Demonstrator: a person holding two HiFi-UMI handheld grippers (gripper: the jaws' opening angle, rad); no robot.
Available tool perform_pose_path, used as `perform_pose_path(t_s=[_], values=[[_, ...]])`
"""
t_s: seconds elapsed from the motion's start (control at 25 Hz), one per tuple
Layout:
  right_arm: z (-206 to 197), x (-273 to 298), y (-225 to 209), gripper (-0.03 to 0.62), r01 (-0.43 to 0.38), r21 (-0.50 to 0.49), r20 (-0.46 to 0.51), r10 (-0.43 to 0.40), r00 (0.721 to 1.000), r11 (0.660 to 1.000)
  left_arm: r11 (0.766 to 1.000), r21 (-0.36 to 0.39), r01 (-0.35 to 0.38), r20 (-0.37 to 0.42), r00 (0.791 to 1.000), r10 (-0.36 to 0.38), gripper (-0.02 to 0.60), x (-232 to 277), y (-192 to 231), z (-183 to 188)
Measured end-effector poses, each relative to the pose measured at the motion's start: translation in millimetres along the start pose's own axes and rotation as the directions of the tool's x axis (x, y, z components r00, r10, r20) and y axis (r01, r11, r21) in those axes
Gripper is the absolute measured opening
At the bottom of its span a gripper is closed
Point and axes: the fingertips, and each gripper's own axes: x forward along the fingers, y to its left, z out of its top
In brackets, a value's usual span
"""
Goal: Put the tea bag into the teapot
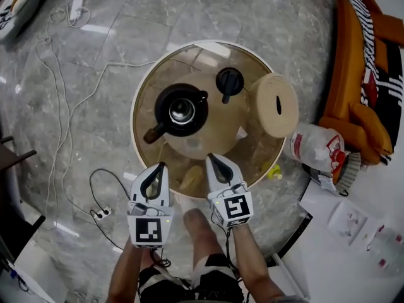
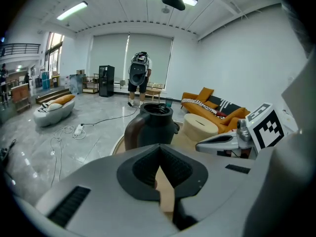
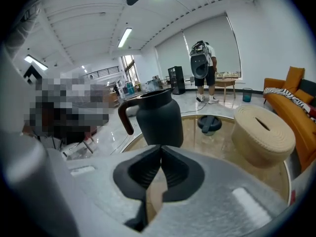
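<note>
**Two shut grippers at the table edge, teapot open ahead**

One dark teapot stands lidless on the one round glass table, its brown handle towards the person's left. Its one dark lid lies on the glass just beyond it, to the right. One beige round container with a slot in its top sits further right of the teapot. One small white piece, possibly the tea bag, too small to be sure, lies on the table between the teapot and that container.

There are two grippers. The left gripper and the right gripper sit side by side on the near side of the teapot, at the table's rim. Both are tilted downward with their tips aimed towards the teapot, bare forearms behind the marker cubes. In each gripper view the jaws are pressed together with nothing between them, and the teapot stands straight ahead of them.
</note>
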Motion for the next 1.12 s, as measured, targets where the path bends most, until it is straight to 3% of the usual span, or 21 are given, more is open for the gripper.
perform_pose_path(t_s=[0.08,0.12,0.16,0.36,0.6,0.76,0.8,0.88,1.12], values=[[-11.6,8.5,1.5,0.002,-0.013,0.004,-0.021,0.013,1.000,1.000,1.000,-0.011,-0.001,-0.006,1.000,0.001,0.015,3.7,0.1,-5.5],[-18.2,13.2,2.8,0.092,-0.026,0.008,-0.035,0.026,0.999,1.000,1.000,-0.012,0.001,-0.009,1.000,-0.001,0.015,5.4,0.0,-7.9],[-25.7,18.2,3.3,0.138,-0.035,0.009,-0.052,0.036,0.998,0.999,1.000,-0.011,0.004,-0.012,1.000,-0.004,0.015,6.9,-0.3,-10.2],[-56.3,38.5,-2.0,0.140,-0.027,0.023,-0.113,0.029,0.993,0.999,1.000,-0.026,-0.002,-0.032,0.999,0.001,0.015,12.9,0.6,-24.1],[-75.4,51.2,-5.2,0.138,-0.023,0.039,-0.135,0.028,0.990,0.999,1.000,0.006,0.003,-0.038,0.999,-0.002,0.015,17.7,5.4,-40.0],[-82.5,56.7,-7.0,0.138,-0.027,0.036,-0.152,0.032,0.988,0.999,0.999,-0.048,-0.016,-0.064,0.998,0.012,0.015,16.6,9.1,-48.1],[-83.4,57.6,-7.8,0.129,-0.025,0.033,-0.154,0.029,0.988,0.999,0.999,-0.050,-0.017,-0.066,0.998,0.014,0.015,16.7,10.3,-49.4],[-84.8,58.9,-7.9,0.013,-0.025,0.029,-0.158,0.030,0.987,0.999,0.999,-0.049,-0.020,-0.068,0.998,0.017,0.015,17.1,12.3,-50.6],[-85.9,58.5,-5.9,0.002,-0.050,0.032,-0.168,0.054,0.984,0.998,0.999,-0.047,-0.018,-0.065,0.998,0.015,0.015,19.6,11.0,-48.2]])
